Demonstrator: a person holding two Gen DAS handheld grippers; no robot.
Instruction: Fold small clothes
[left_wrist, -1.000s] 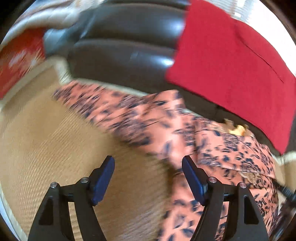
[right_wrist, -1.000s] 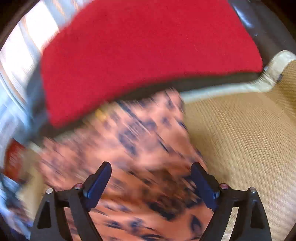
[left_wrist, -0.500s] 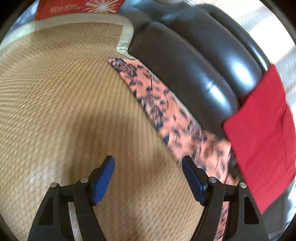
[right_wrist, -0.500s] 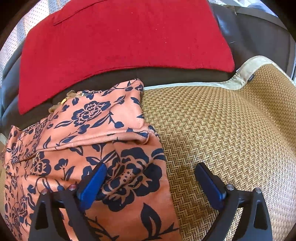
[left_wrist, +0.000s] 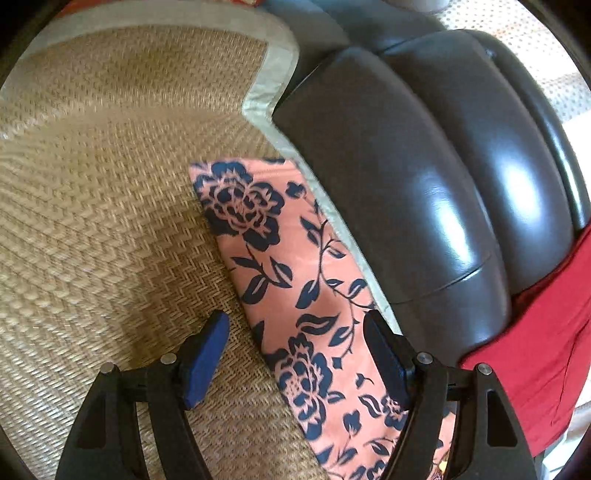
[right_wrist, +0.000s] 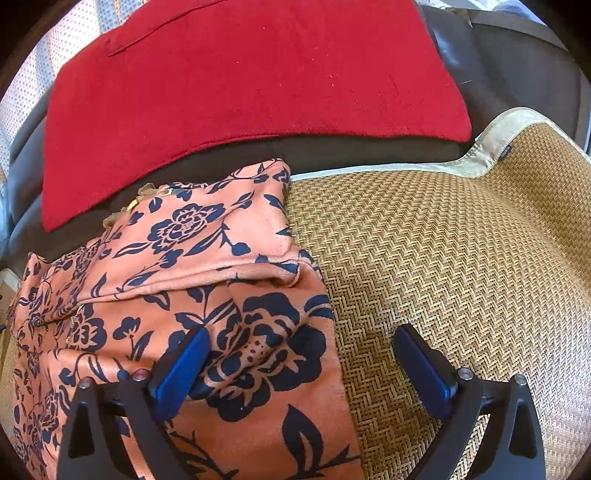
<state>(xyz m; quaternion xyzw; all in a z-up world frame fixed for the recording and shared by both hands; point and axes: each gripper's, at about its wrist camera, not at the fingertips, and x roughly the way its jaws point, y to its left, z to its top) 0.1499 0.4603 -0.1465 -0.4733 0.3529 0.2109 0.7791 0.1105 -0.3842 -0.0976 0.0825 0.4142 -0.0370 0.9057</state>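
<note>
The left gripper (left_wrist: 295, 350) has its jaws apart with nothing clamped; between them lies a long strip of the floral garment (left_wrist: 280, 280), salmon-orange with navy roses, flat on the woven mat (left_wrist: 110, 206). The right-hand blue pad hangs over the cloth, the left-hand one over bare mat. The strip runs along the mat's pale border, beside the dark leather sofa back (left_wrist: 424, 192).

The right gripper (right_wrist: 303, 365) has just been opening its jaws, which stand wide, pressing on nothing. Its left pad sits over the floral garment (right_wrist: 207, 280), whose edge lies between the jaws; the other pad is over the woven mat (right_wrist: 461, 251). The garment is folded over on itself. Behind it a red cloth (right_wrist: 240, 85) drapes the sofa back.
</note>
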